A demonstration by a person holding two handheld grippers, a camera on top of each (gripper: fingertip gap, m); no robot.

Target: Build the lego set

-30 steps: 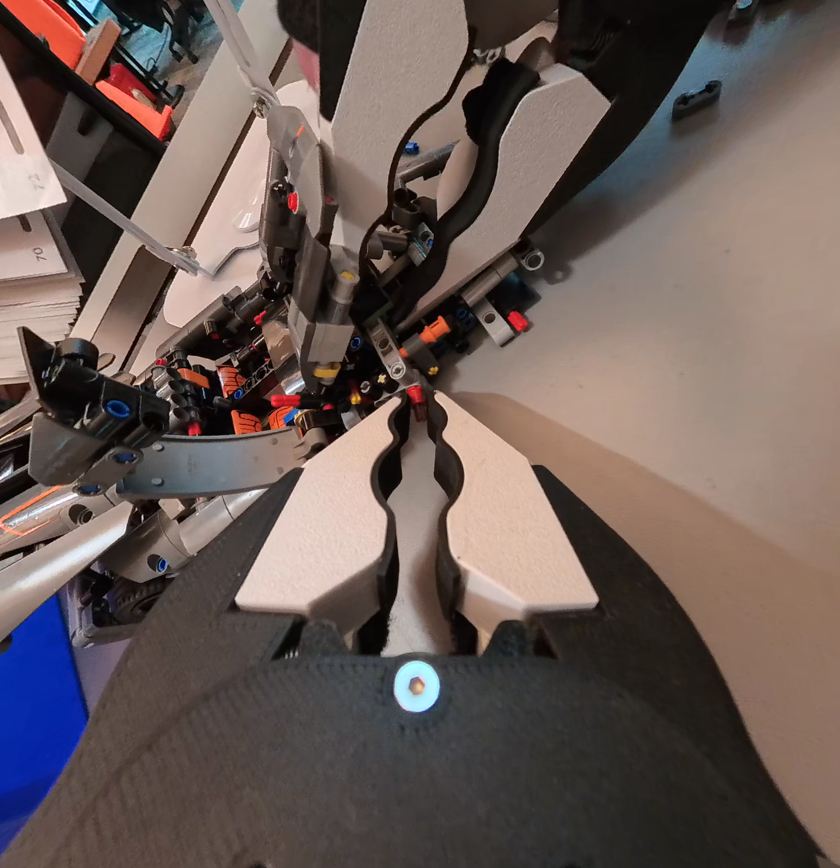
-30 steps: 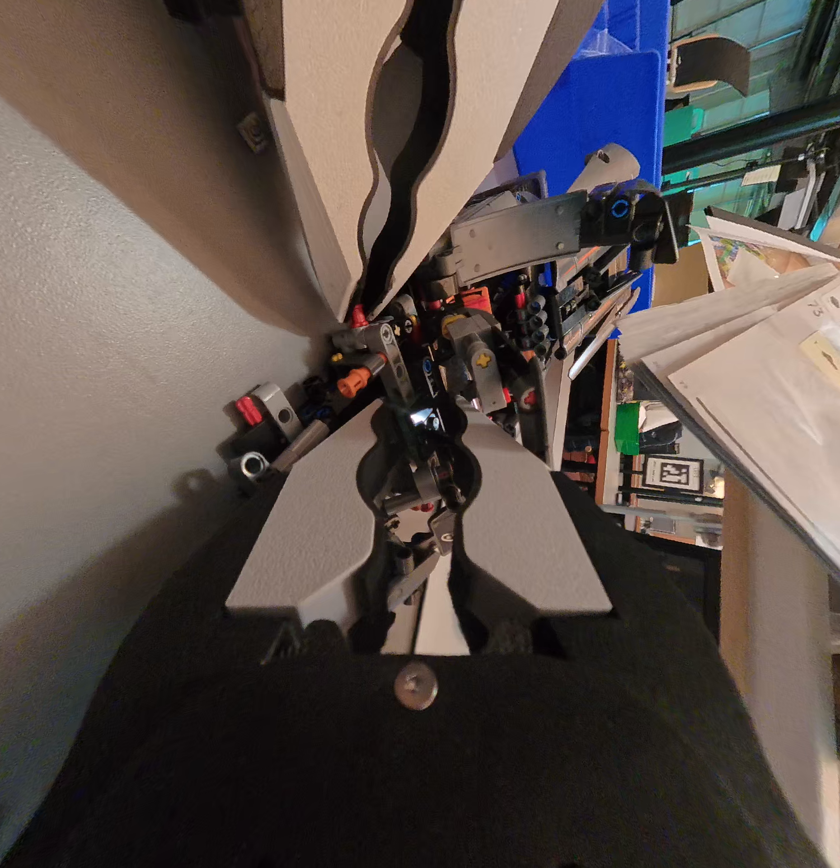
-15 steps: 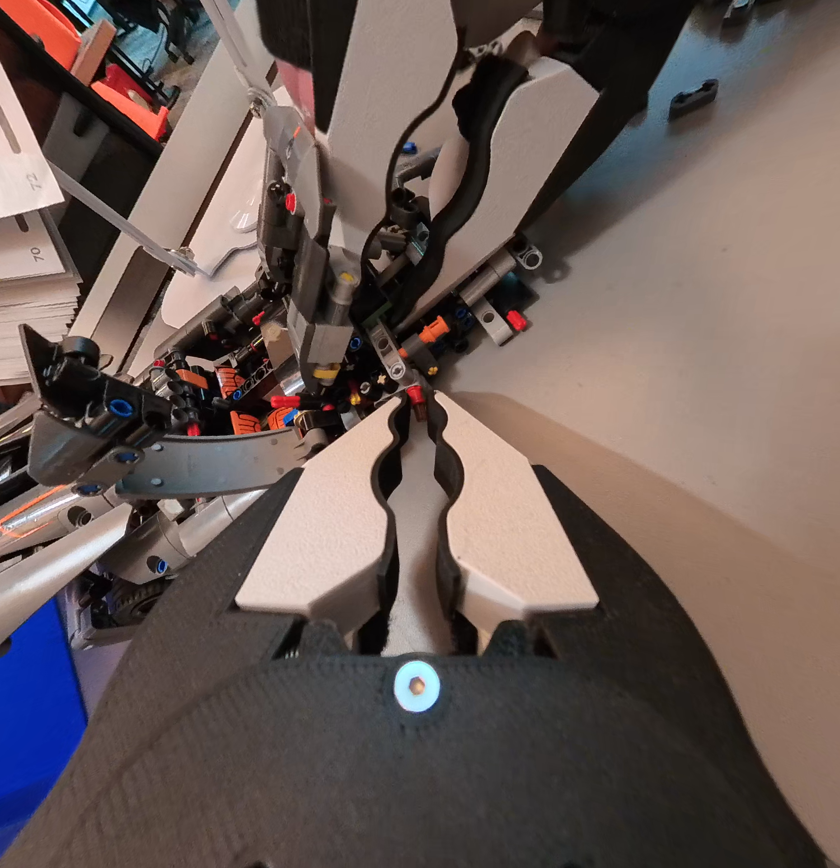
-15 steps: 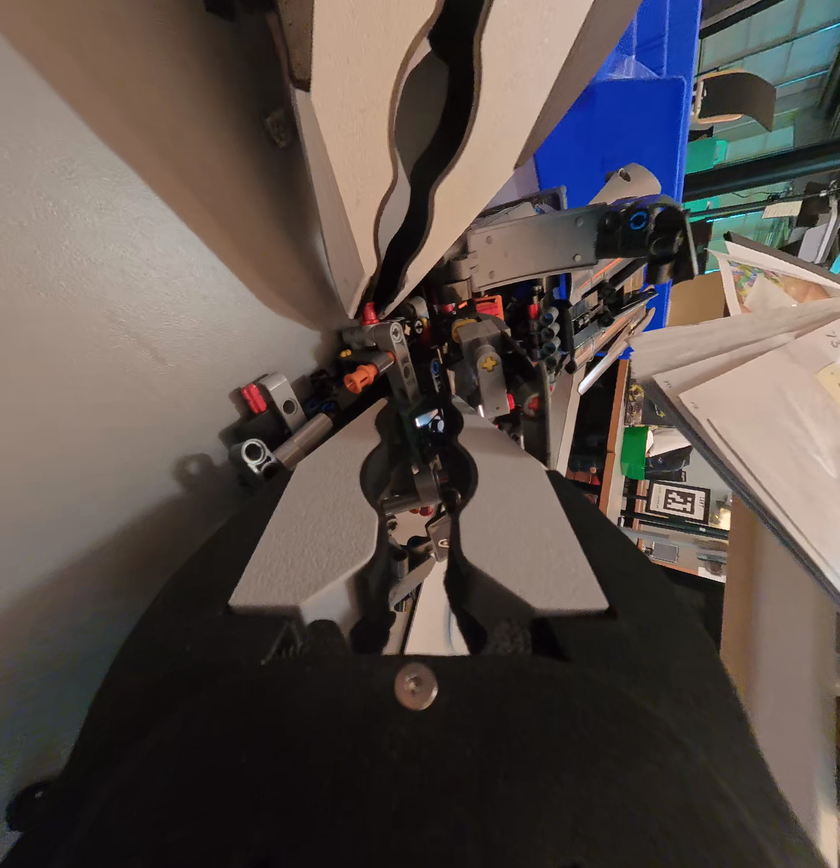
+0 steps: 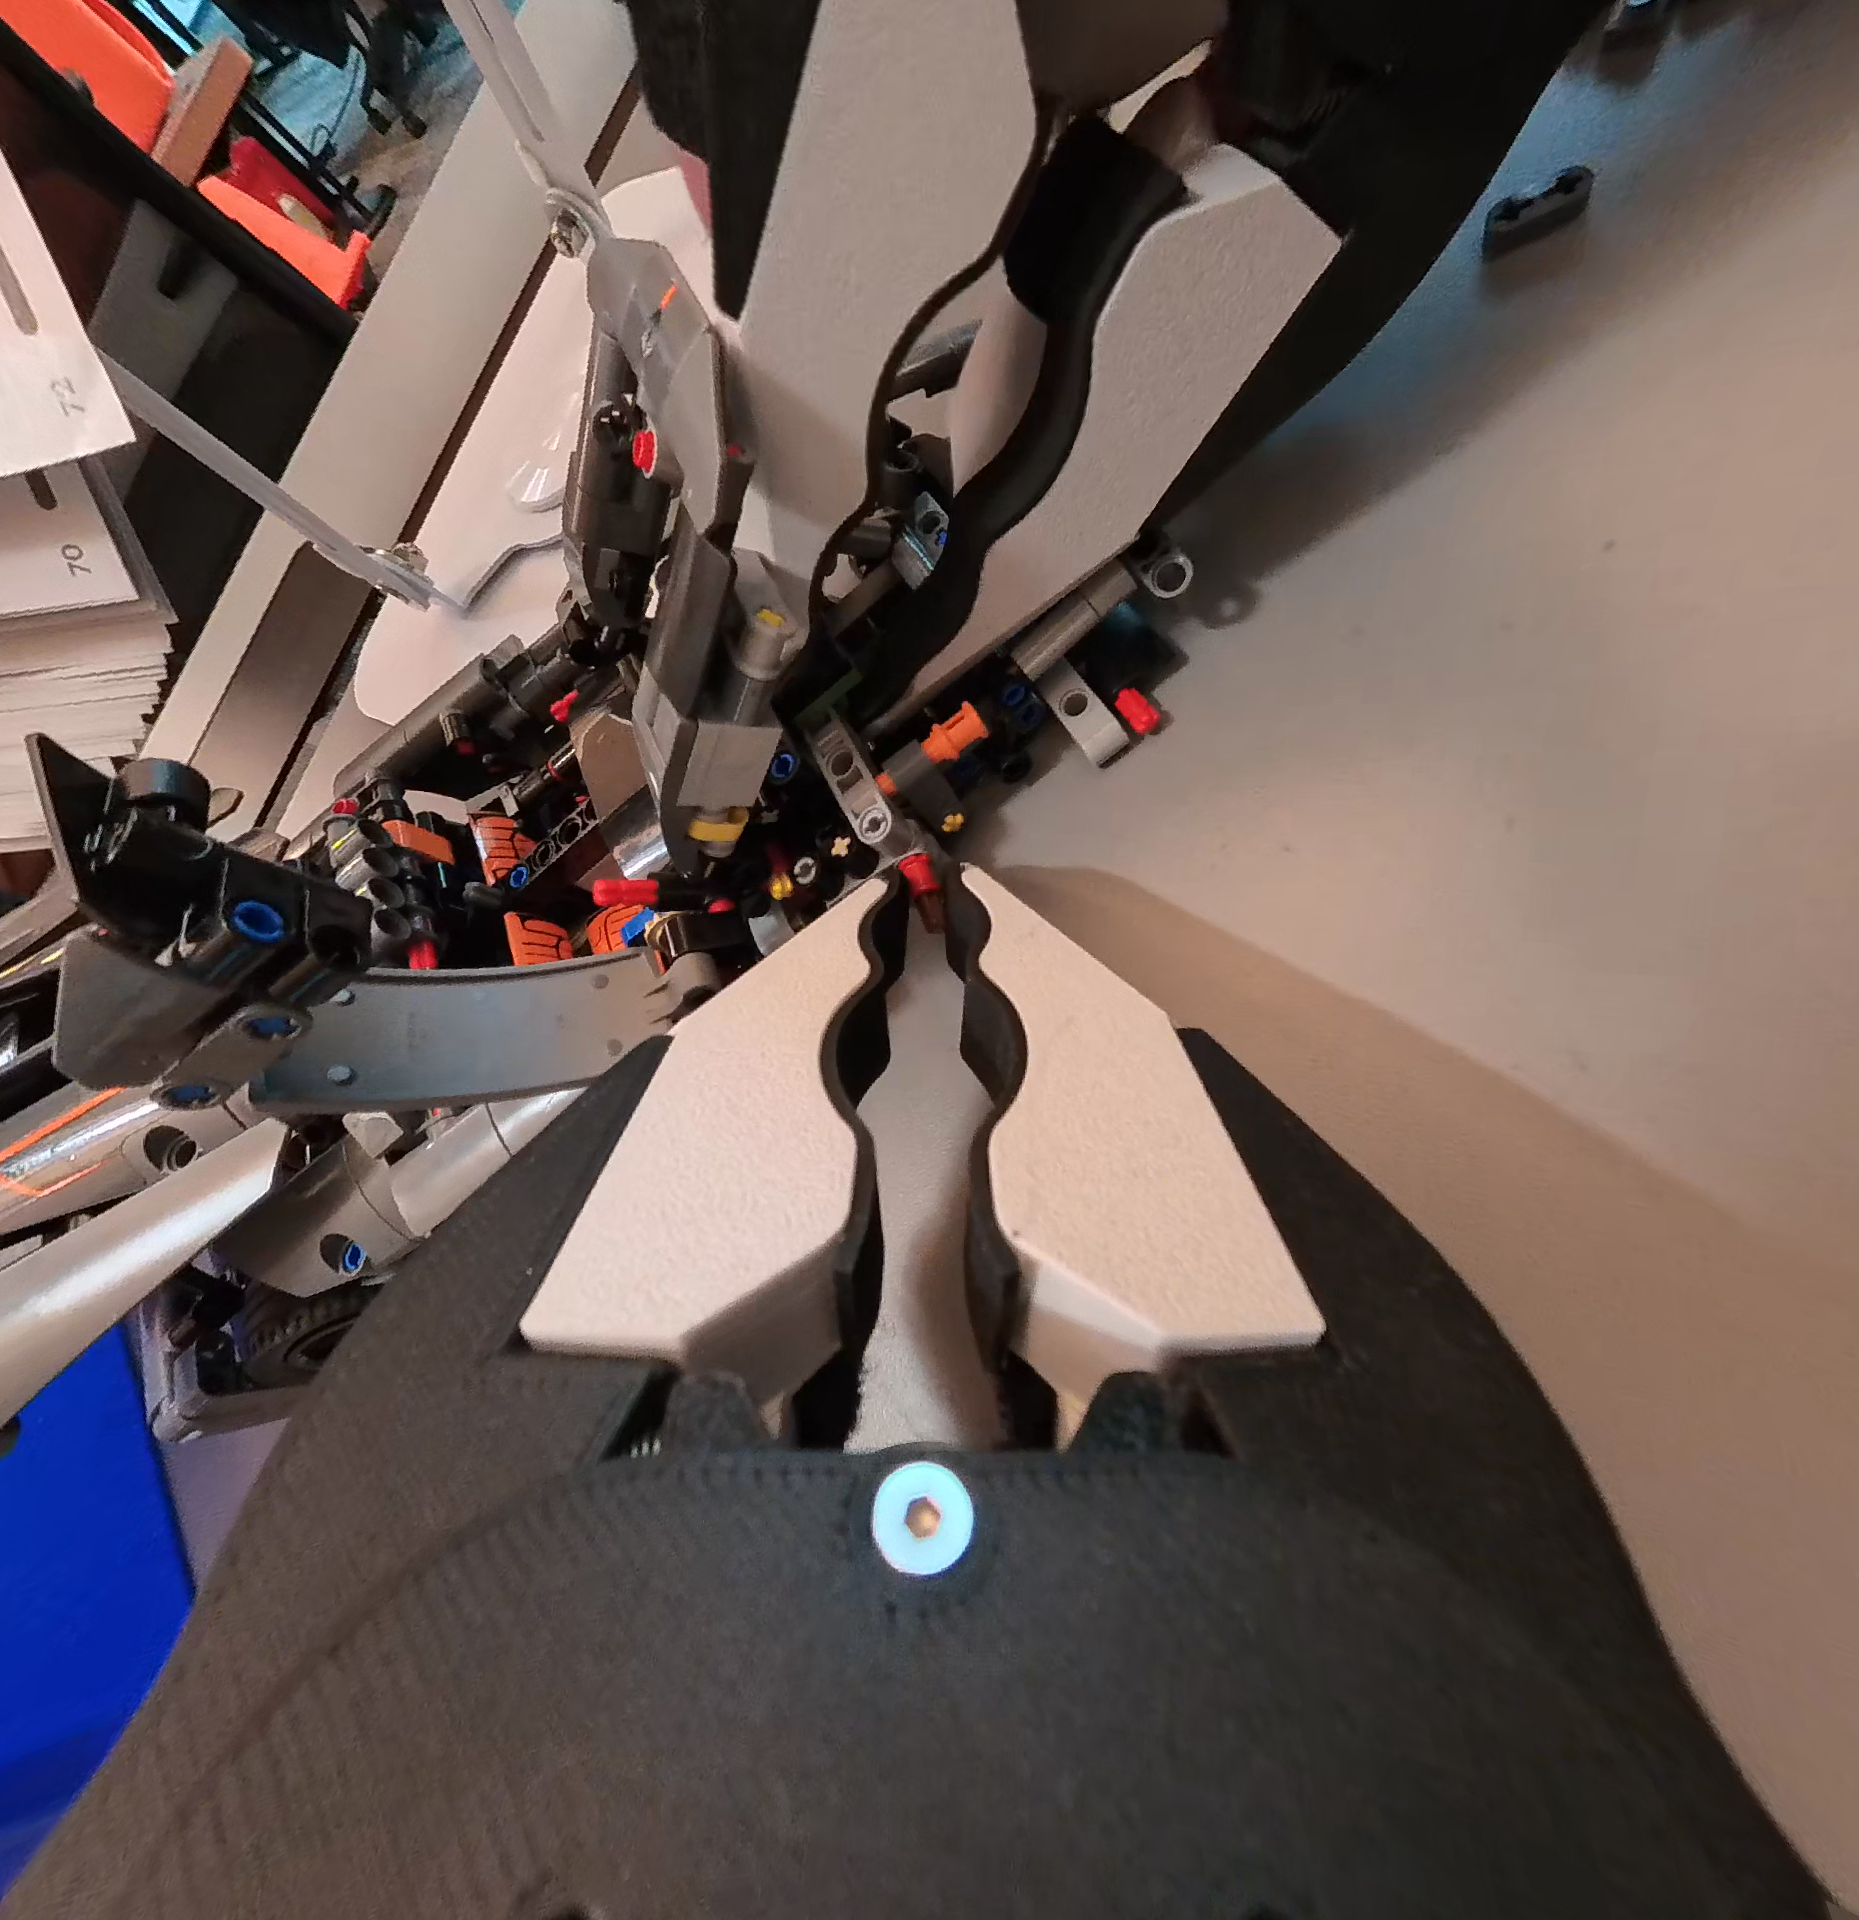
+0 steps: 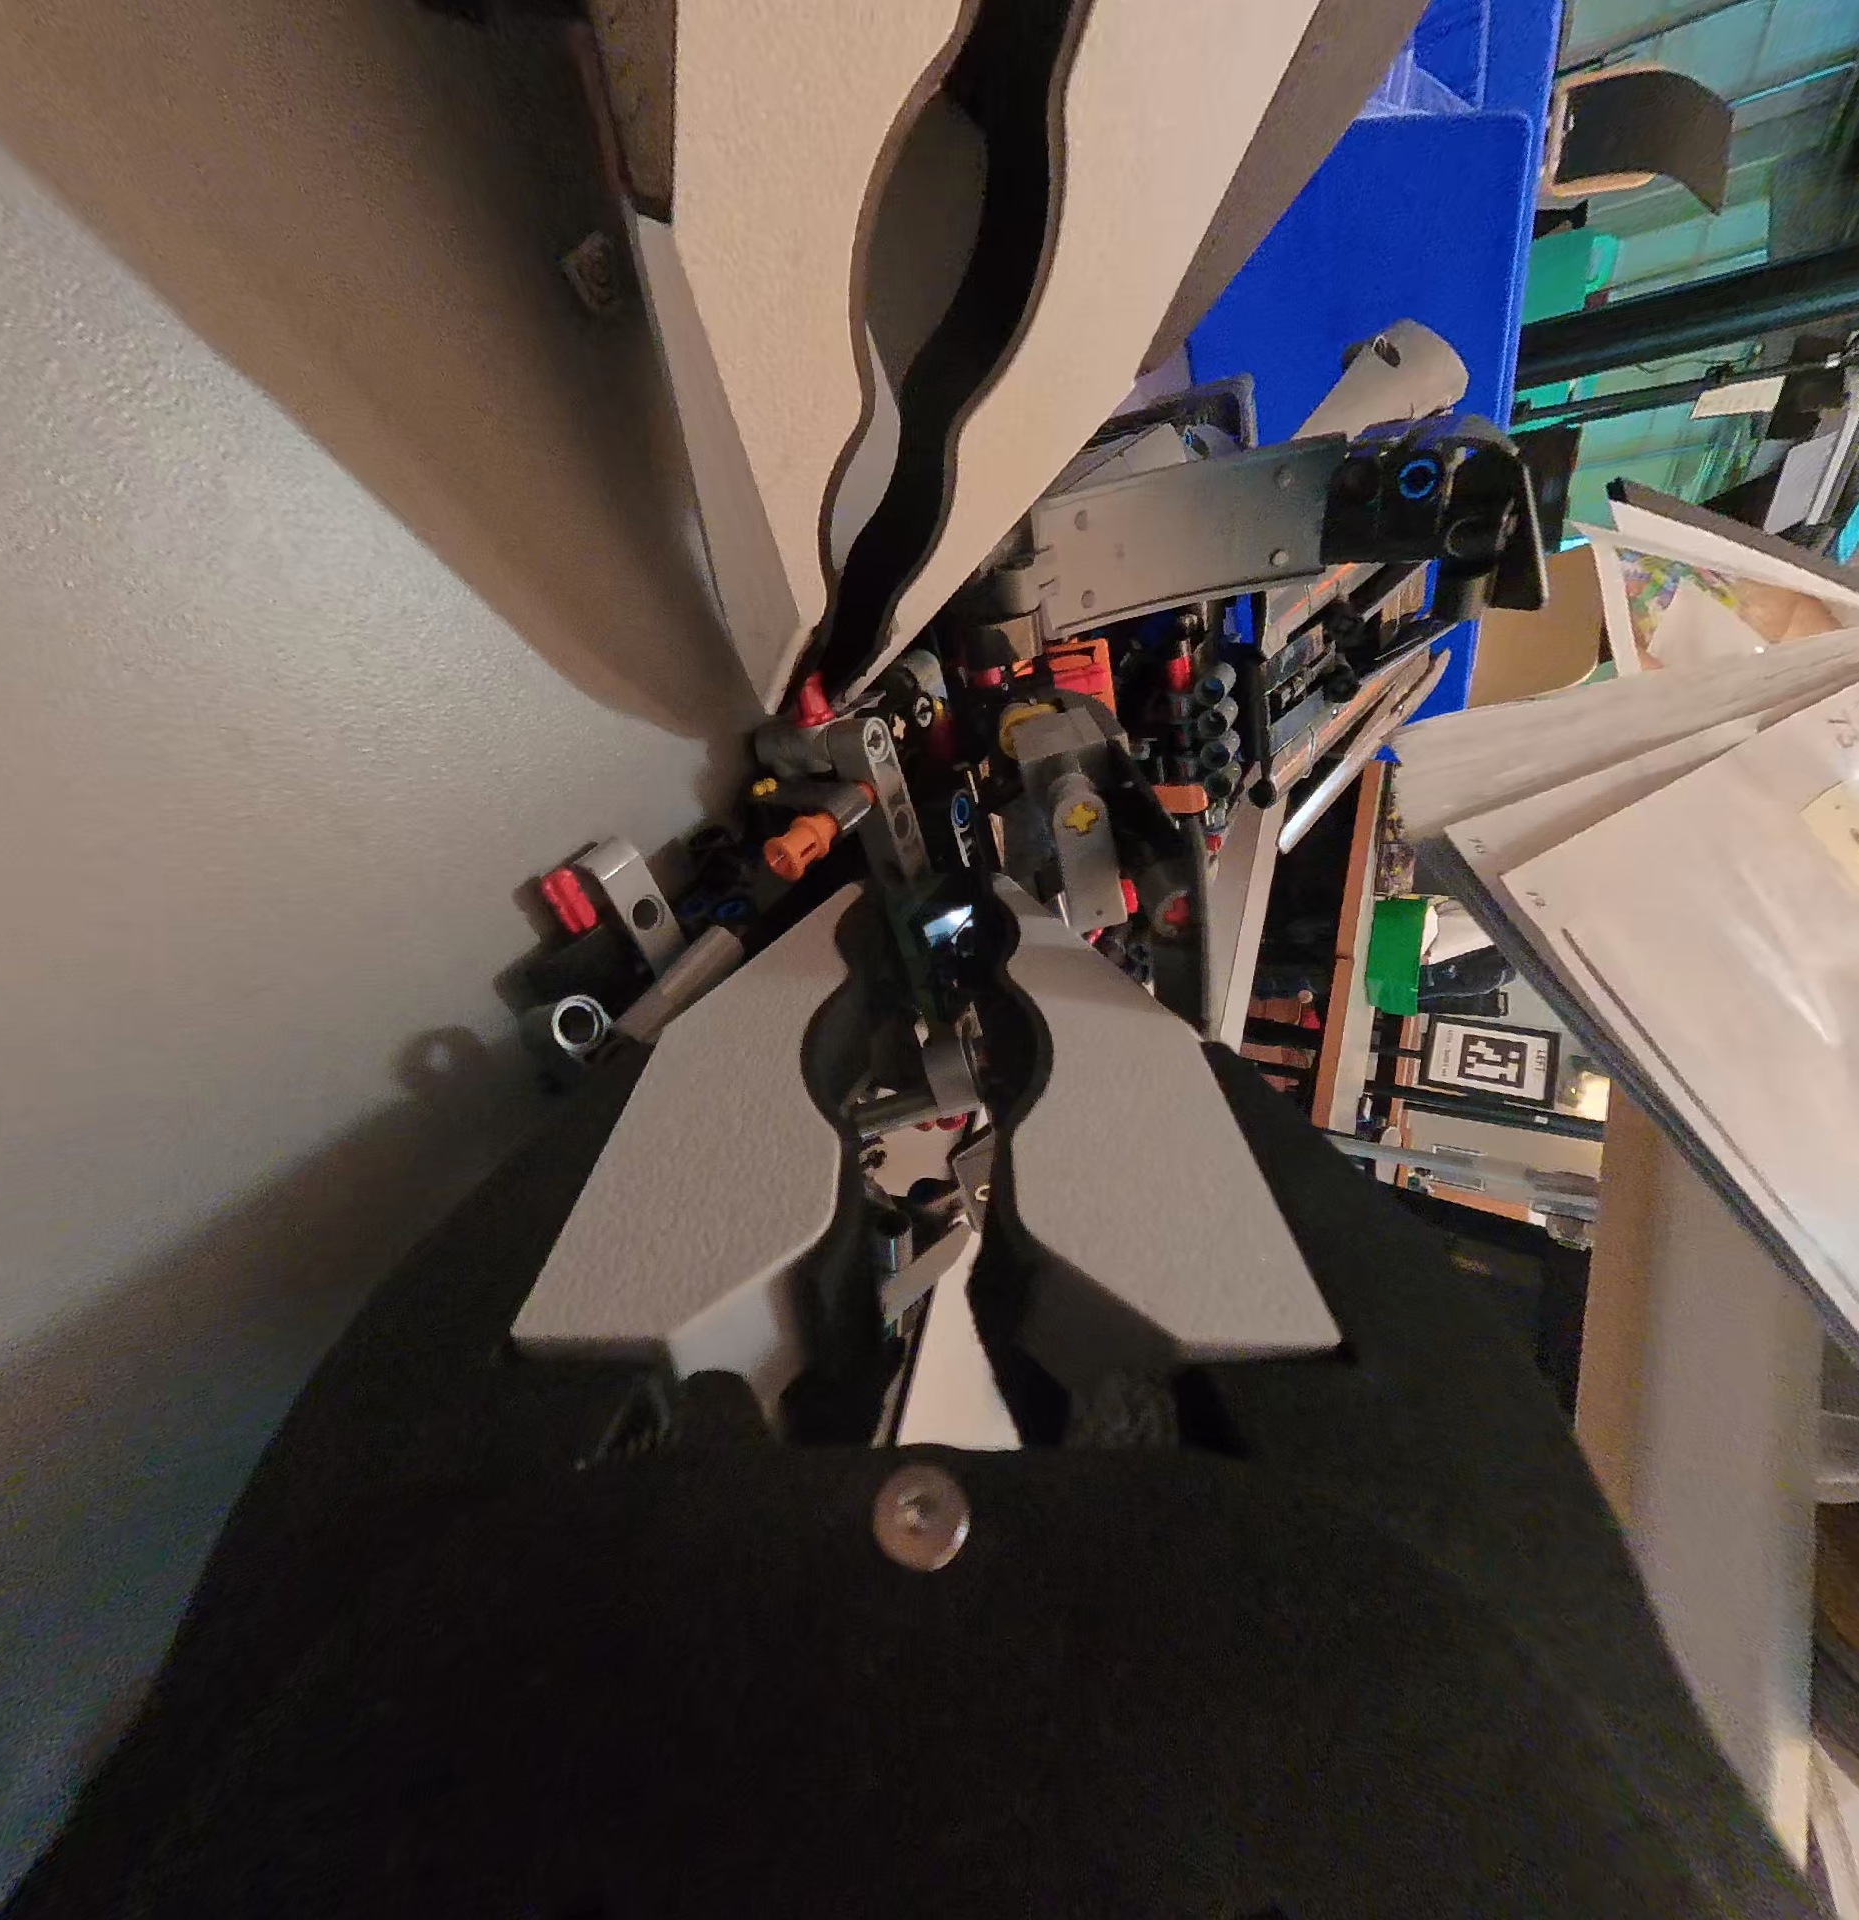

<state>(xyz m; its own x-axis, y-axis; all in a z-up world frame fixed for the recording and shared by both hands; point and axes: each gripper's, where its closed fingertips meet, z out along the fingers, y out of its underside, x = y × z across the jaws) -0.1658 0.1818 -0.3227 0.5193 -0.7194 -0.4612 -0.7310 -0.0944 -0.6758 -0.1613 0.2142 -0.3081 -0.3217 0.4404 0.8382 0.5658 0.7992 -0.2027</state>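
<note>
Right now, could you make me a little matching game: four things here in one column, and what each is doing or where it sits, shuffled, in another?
Things:
1. left gripper
2. right gripper
3. loose black piece
4. blue bin

States or places:
A. lying alone on the table
B. pinching a small red pin
C. clamped on a dark part of the lego model
D. behind the model, in the right wrist view

Pairs: 1-B, 2-C, 3-A, 4-D

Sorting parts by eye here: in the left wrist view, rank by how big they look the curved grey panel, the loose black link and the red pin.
1. curved grey panel
2. loose black link, farther off, so likely undersized
3. red pin, at the left gripper tips
</note>
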